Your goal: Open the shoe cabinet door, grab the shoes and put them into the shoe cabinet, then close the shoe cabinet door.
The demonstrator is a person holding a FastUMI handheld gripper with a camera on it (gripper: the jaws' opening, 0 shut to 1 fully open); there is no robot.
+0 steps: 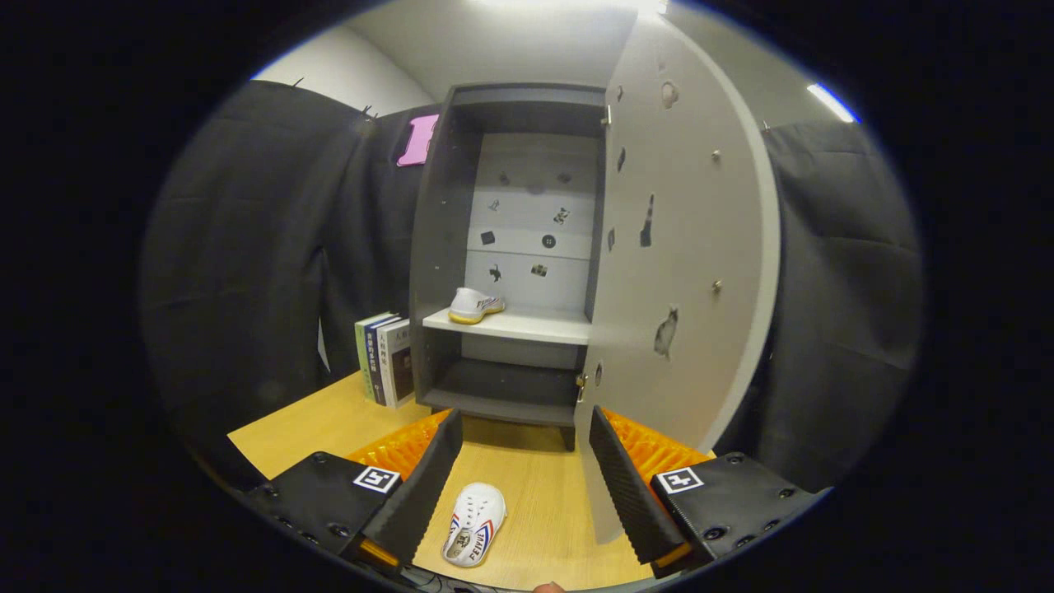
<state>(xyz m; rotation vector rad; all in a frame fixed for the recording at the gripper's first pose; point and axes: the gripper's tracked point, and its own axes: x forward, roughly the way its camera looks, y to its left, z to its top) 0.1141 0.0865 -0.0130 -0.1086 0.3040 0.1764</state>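
One shoe (474, 523) (floor-level) between spread gripper (520, 486) jaws.

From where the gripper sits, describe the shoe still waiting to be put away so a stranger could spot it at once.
Start at the grey shoe cabinet with its door swung open. On the wooden table in front of it, between the open fingers, lies a white shoe. Unlike the shoe on the shelf, it shows red and blue side stripes.

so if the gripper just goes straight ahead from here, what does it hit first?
Probably the shoe cabinet: the open gripper points at its lower compartment, under the shelf holding one shoe. The shoe on the table lies low between the fingers, likely beneath that line. The open door stands close right; depth unclear.
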